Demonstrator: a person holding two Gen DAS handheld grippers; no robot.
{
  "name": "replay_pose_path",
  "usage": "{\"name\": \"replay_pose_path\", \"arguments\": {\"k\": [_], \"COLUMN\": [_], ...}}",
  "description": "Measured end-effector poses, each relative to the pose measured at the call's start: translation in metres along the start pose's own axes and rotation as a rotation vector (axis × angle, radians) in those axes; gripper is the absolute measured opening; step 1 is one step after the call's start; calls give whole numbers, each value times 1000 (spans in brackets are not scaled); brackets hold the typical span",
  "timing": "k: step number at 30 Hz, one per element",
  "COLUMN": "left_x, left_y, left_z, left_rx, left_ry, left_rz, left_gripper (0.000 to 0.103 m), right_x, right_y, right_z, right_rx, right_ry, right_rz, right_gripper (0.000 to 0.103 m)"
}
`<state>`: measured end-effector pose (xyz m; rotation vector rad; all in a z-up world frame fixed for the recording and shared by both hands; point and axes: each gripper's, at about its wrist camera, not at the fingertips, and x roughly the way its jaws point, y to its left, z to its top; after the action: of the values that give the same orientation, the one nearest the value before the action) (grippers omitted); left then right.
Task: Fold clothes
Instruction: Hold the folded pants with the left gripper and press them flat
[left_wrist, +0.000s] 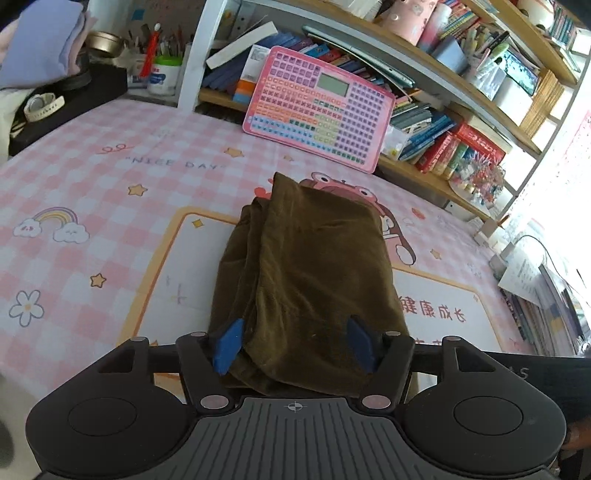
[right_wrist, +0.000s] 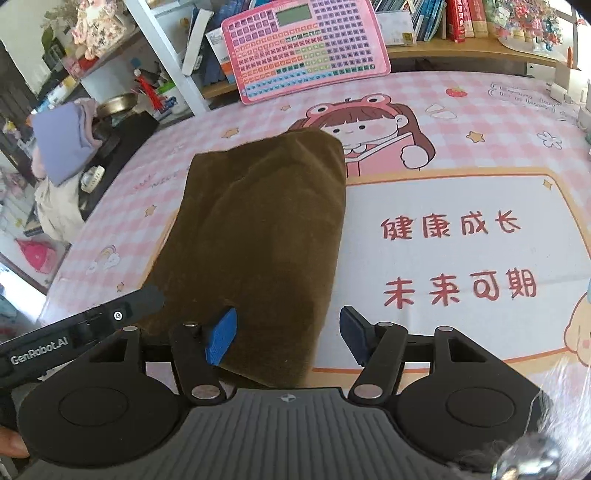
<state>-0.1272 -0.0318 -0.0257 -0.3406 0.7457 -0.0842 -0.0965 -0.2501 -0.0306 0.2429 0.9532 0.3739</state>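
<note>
Already lying as a narrow layered bundle on counter (right_wrist: 461, 177): brown garment (right_wrist: 258, 229). Hovering wide apart, gripping nothing: left hand-held gripper (left_wrist: 295, 343), right hand-held gripper (right_wrist: 288, 334). Possibly needing another fold.

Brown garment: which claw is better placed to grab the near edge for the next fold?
Left, probably. The left claw is open with both fingers straddling the near end of the brown garment. The right claw is open too, but sits at its right edge, half over bare mat.

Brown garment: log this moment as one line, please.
stage: brown garment folded, lying on pink mat | left gripper: open, at near edge | right gripper: open, over near right corner | grasp: none
</note>
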Motion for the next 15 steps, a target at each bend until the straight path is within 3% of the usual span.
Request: {"name": "replay_pose_path", "arguments": {"k": [9,15], "left_x": [-5,13], "left_y": [-2,14], "left_z": [-4,13], "left_rx": [-33,-51], "left_ry": [18,51], "left_rz": [68,44], "left_gripper": [72,75], "right_x": [6,19], "right_y": [-20,-29], "right_z": [5,11], "right_rx": [85,171], "right_ry": [49,80], "right_rz": [99,95], "right_gripper": [63,65]}}
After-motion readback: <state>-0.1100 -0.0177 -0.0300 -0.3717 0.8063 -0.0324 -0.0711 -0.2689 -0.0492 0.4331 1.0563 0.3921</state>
